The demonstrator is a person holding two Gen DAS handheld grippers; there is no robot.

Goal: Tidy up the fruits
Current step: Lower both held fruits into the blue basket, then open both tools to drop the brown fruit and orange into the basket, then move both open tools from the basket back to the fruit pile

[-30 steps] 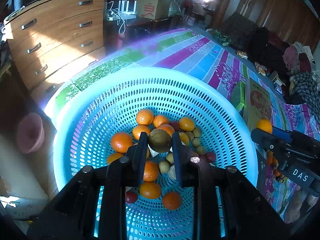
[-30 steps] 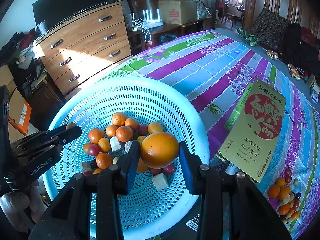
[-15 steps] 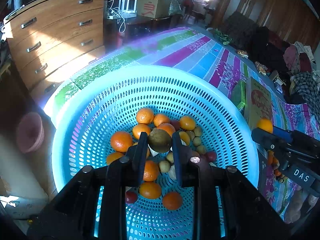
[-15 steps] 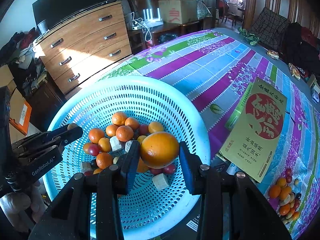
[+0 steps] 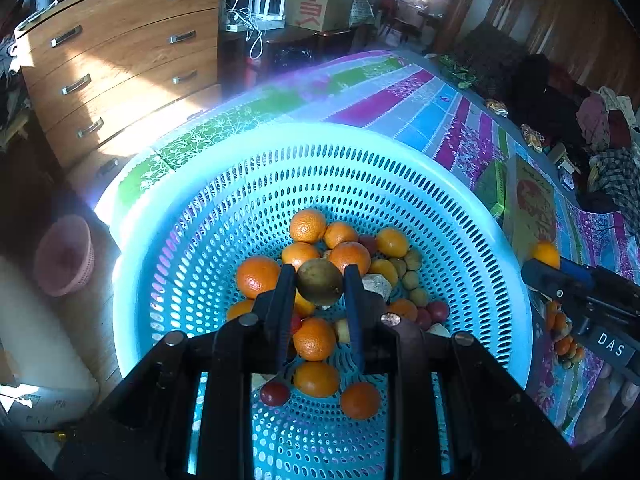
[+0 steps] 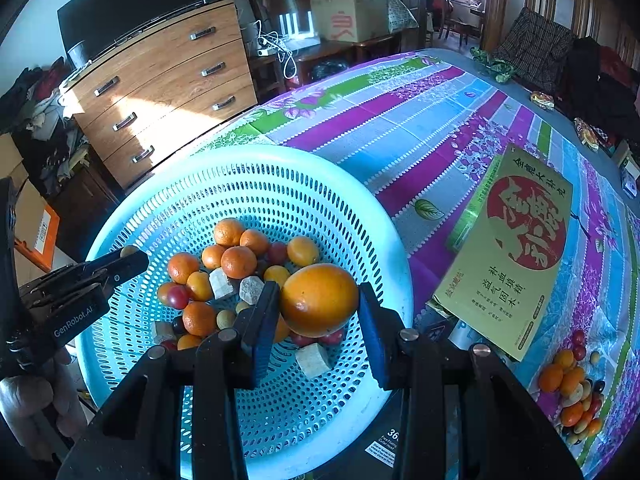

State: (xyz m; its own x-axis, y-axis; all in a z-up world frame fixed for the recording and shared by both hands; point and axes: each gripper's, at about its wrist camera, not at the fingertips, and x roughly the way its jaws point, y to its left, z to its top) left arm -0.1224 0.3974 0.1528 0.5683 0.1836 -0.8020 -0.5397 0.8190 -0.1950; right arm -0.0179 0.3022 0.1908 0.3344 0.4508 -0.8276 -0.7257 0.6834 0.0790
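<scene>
A round light-blue perforated basket (image 5: 472, 216) (image 6: 360, 208) sits at the table's near corner and holds several oranges, small red and tan fruits and pale cubes. My left gripper (image 5: 320, 280) is shut on a brownish-green round fruit (image 5: 320, 282) and holds it above the basket's fruit pile. It also shows at the left of the right wrist view (image 6: 132, 256). My right gripper (image 6: 318, 300) is shut on a large orange (image 6: 319, 299) above the basket's right side. It shows at the right of the left wrist view (image 5: 540, 268).
A yellow and red box (image 6: 516, 252) lies on the striped tablecloth (image 6: 400, 120) right of the basket. A pile of small fruits (image 6: 572, 392) lies on the cloth at the near right. A wooden dresser (image 6: 160, 84) stands beyond the table's far-left edge.
</scene>
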